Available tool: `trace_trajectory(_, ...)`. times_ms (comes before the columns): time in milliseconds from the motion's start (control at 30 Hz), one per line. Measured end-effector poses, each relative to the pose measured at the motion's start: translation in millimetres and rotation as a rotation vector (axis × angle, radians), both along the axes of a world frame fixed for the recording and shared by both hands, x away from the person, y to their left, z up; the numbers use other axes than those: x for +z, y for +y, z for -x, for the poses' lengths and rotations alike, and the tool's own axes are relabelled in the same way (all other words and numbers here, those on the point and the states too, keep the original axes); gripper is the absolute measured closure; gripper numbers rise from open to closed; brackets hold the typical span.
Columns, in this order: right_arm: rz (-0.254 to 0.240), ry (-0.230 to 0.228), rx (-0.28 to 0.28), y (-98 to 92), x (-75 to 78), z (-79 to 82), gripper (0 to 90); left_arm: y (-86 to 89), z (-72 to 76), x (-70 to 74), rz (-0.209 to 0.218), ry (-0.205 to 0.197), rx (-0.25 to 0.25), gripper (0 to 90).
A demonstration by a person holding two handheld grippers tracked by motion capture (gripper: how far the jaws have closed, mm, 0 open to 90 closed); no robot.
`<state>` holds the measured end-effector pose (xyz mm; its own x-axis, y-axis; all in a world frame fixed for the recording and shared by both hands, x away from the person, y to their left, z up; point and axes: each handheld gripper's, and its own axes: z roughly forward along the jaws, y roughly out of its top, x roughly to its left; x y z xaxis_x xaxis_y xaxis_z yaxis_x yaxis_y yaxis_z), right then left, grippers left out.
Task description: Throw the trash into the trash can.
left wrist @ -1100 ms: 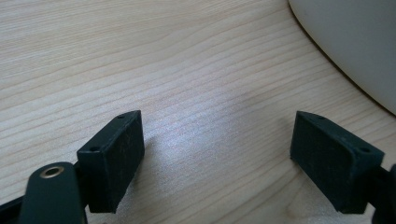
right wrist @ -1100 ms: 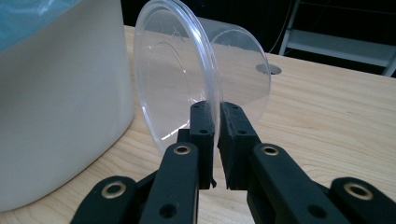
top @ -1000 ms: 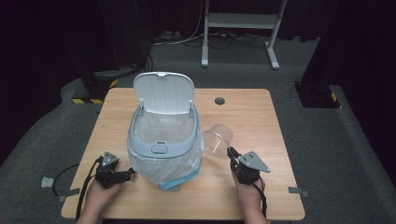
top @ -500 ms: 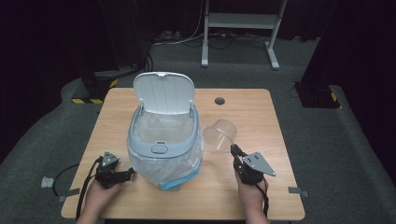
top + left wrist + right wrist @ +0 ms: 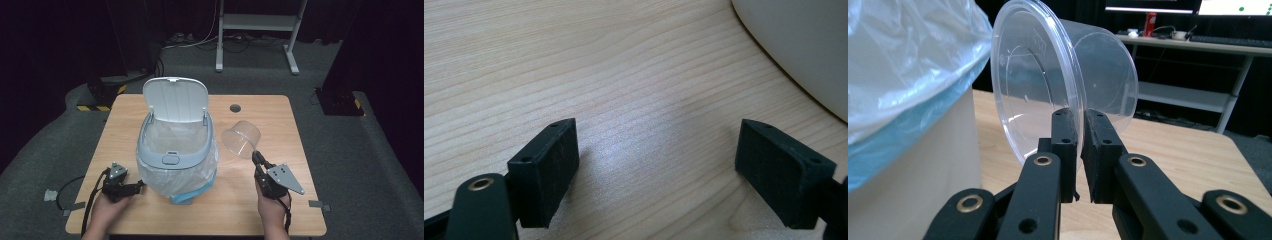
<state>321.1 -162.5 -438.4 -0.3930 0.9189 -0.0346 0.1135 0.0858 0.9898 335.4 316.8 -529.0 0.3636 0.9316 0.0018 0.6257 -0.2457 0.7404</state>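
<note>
The right hand-held gripper [image 5: 256, 156] is clamped on the rim of a clear plastic container [image 5: 242, 139], held above the tabletop [image 5: 280, 120] at three o'clock from the open bin [image 5: 172, 150]. The step looks like carrying; next, swing it over the bin's mouth. The left hand-held gripper [image 5: 659, 165] rests wide open and empty.

Clear plastic container [image 5: 242, 140]: round, transparent tub with a rolled rim and a slightly tapered wall, empty. Pose: tipped on its side and lifted off the wooden table [image 5: 280, 125], mouth facing the bin [image 5: 172, 150], base pointing away from it. Rim pinched between the two black pads of the right gripper [image 5: 1080, 131], one pad inside the mouth, one outside the wall. Location: right of the bin, near its plastic liner [image 5: 908, 65], apart from it.
</note>
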Motion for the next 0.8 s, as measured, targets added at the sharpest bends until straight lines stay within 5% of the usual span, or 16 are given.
trace_trajectory(800, -0.068, -0.107, 0.002, -3.0, 27.9, 15.9, 84.6, -0.3, -0.2, -0.1, 0.003, -0.001, 0.0, 17.5)
